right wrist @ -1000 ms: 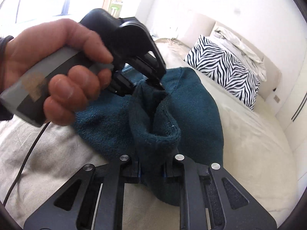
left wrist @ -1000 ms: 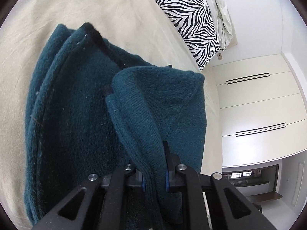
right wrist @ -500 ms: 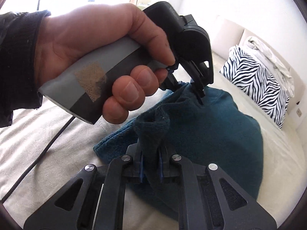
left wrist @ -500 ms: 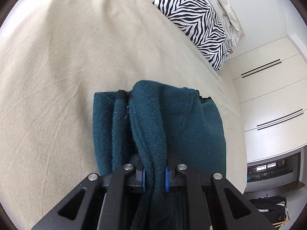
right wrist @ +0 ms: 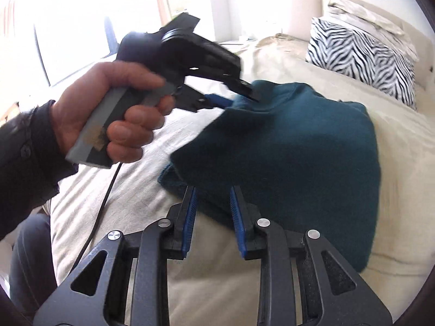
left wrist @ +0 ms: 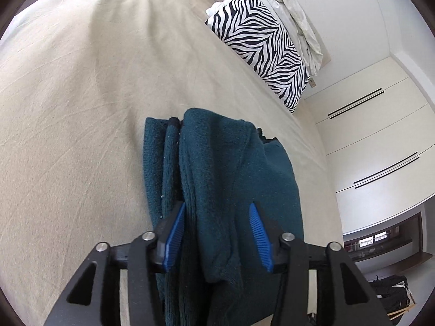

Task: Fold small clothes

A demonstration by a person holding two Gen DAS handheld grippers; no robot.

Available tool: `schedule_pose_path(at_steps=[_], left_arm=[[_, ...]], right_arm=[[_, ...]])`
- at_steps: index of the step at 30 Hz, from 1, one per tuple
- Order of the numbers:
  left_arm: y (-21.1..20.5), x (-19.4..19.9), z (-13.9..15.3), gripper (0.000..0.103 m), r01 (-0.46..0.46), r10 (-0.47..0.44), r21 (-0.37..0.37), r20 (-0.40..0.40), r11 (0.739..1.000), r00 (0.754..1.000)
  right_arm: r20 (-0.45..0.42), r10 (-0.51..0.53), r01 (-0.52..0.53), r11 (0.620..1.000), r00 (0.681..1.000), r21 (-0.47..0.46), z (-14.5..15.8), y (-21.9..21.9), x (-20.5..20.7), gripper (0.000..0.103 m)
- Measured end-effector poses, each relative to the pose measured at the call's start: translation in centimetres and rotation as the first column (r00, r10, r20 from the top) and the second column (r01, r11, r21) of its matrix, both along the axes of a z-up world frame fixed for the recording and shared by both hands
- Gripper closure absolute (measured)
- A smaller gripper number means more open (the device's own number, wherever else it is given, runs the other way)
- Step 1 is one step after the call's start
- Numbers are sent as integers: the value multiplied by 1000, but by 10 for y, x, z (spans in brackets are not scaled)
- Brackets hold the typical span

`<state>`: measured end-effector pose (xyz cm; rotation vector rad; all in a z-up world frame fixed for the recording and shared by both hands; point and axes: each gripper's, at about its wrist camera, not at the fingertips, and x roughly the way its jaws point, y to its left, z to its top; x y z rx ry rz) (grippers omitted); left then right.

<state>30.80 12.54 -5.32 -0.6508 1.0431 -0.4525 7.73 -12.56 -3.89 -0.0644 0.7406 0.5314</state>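
A dark teal knitted garment (left wrist: 228,179) lies folded in layers on the beige bed sheet (left wrist: 81,108). My left gripper (left wrist: 217,212) is open, its blue pads (left wrist: 174,231) on either side of a raised fold of the garment. In the right wrist view the same garment (right wrist: 299,157) lies as a folded bundle. My right gripper (right wrist: 213,198) is open with its tips at the garment's near edge. The left gripper (right wrist: 233,97), held by a hand (right wrist: 114,114), sits at the garment's far left edge.
A zebra-striped pillow (left wrist: 261,51) with crumpled pale bedding (left wrist: 296,19) lies at the head of the bed. White wardrobe doors (left wrist: 380,141) stand beyond the bed's right side. A black cable (right wrist: 103,209) hangs from the left gripper's handle.
Both grippers were shut on folds of the teal garment and have opened. The garment has dropped onto the bed as a folded bundle.
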Motion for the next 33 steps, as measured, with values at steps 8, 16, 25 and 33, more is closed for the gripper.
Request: schedule_pose_path(at_steps=[8,16,25,33], left_arm=[[-29,-20,-4,80,75,-72,187,-20,980,997],[-4,-37,-9,86,26,-24,137,-17,990,1000],[15,-36,-9,87,-24,25,69,-6,997,1000],[19,-41,-24,86,10,-6,111,-40,994,999]], right_arm=[[-109,-307,319,940,946,123,2,-124,23,79],[-99,-325,336,933,940,127,-1,-132,47,79],[-161,-263,272,962,951,35,-27,-85,76,78],[-173,-217,217,976,961,-20,-37,-54,82,78]])
